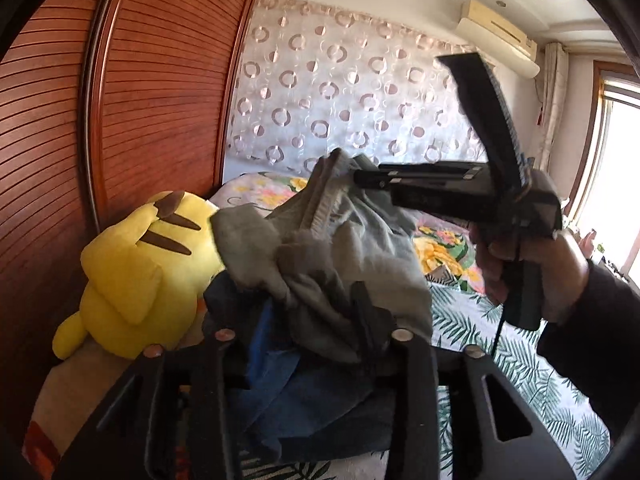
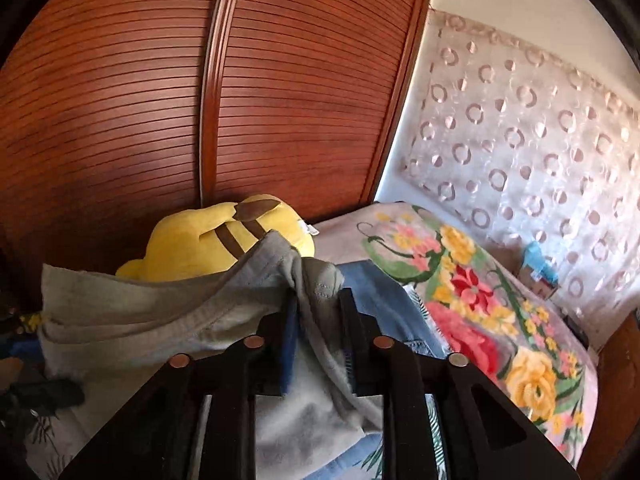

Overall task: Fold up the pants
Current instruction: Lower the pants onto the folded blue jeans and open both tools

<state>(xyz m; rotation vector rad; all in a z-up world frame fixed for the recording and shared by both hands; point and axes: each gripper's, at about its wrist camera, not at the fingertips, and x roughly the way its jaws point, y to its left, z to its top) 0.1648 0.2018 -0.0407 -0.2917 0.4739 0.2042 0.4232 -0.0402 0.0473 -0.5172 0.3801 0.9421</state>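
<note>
Grey pants (image 1: 340, 248) hang bunched in the air above the bed, held by both grippers. My left gripper (image 1: 320, 312) is shut on a lower fold of the grey cloth. My right gripper (image 2: 318, 308) is shut on the pants' waistband (image 2: 160, 312), which stretches to the left. In the left wrist view the right gripper (image 1: 360, 178) comes in from the right, held by a hand (image 1: 532, 264), with its tips buried in the top of the cloth.
A yellow plush toy (image 1: 140, 276) lies by the brown slatted wardrobe (image 1: 152, 80). Blue denim clothes (image 1: 304, 396) lie beneath the pants on the leaf-print sheet (image 1: 500, 352). A flowered blanket (image 2: 480, 300) lies at the back. A window (image 1: 616, 184) is at right.
</note>
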